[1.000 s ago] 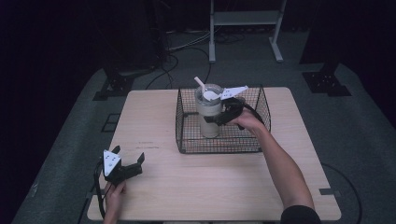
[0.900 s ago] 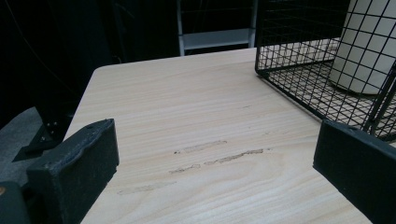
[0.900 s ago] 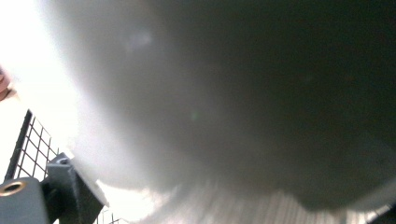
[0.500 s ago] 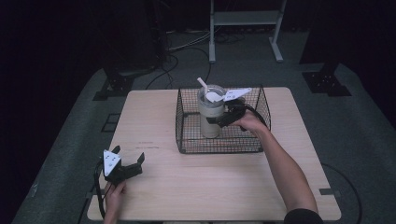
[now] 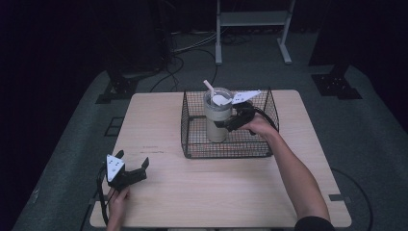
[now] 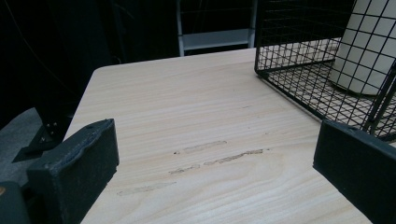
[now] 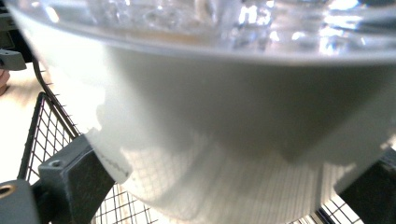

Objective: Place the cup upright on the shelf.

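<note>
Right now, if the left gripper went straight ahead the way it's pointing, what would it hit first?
Probably nothing soon: the open left gripper points across the bare light wooden table. The black wire basket lies to the right, though depth is unclear.

The room is dark around a pale wooden worktop (image 5: 211, 192). Grey carpet (image 5: 365, 144) covers the floor. Beyond the worktop's far edge stands a light metal rack (image 5: 252, 19), with black cables (image 5: 187, 53) trailing beside it.

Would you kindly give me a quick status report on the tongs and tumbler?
Right tongs shut on tumbler, upright in wire basket. Left tongs open, idle over table. Basket walls surround it.
</note>
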Action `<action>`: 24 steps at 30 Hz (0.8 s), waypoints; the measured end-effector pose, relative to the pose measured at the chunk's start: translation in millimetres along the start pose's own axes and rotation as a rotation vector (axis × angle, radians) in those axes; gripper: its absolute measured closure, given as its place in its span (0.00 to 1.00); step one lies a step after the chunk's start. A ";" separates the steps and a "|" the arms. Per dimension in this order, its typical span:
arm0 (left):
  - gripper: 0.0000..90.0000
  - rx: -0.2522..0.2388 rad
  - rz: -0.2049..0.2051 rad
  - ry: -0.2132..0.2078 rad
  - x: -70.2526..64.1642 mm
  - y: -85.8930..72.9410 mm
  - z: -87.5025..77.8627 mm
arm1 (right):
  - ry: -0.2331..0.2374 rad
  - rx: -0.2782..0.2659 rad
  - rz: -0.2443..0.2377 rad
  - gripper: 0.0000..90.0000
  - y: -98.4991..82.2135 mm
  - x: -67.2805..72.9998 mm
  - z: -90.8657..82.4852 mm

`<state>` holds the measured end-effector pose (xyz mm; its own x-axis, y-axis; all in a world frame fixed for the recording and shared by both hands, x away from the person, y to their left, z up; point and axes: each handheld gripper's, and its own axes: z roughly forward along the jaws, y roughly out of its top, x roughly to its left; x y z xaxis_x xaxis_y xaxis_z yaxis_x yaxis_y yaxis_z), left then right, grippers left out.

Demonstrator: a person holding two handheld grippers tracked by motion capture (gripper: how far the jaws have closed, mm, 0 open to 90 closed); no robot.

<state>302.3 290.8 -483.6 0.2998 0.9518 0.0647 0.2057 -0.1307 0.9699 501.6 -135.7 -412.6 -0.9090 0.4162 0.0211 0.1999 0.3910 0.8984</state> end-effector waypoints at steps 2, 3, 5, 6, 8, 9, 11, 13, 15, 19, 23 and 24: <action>0.00 0.000 -0.001 0.000 0.0 0.0 0.0 | 0.005 0.001 -0.003 0.02 0.4 0.3 -0.9; 0.00 0.000 -0.001 0.000 0.0 0.0 0.0 | 0.005 0.001 -0.003 0.02 0.4 0.3 -0.9; 0.00 0.001 0.000 0.000 -0.1 0.0 -0.1 | 0.005 -0.002 -0.008 0.02 0.7 0.7 -1.0; 0.00 0.002 0.001 0.000 -0.2 0.0 -0.2 | 0.004 -0.001 0.001 0.02 0.5 0.9 -2.5; 0.00 0.002 0.001 0.000 -0.1 0.0 -0.1 | 0.002 0.000 -0.001 0.02 0.0 0.8 -4.4; 0.00 0.002 0.001 0.000 -0.1 0.0 -0.1 | 0.002 0.000 -0.001 0.02 0.0 0.8 -4.4; 0.00 0.001 0.000 0.000 0.1 0.1 -0.1 | -0.001 0.002 0.001 0.02 0.1 1.4 -7.1; 0.00 0.001 0.000 0.000 0.1 0.1 -0.1 | -0.005 0.004 -0.004 0.02 0.9 2.7 -10.4; 0.00 0.002 0.000 0.000 0.0 0.1 -0.1 | -0.007 0.008 -0.006 0.02 1.6 3.2 -12.9; 0.00 0.000 0.001 0.001 -0.3 0.0 0.0 | -0.017 0.006 -0.009 0.02 2.3 3.6 -20.4; 0.00 0.002 0.001 0.001 -0.3 0.0 -0.1 | -0.025 -0.005 0.003 0.02 2.0 5.0 -27.0; 0.00 0.002 0.001 0.001 -0.3 0.0 -0.1 | -0.029 0.000 0.001 0.02 1.8 4.9 -27.9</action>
<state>302.1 290.5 -483.6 0.2990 0.9519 0.0664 0.2072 -0.1327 0.9693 487.3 -155.9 -398.6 -0.8981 0.4398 0.0091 0.2004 0.3906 0.8985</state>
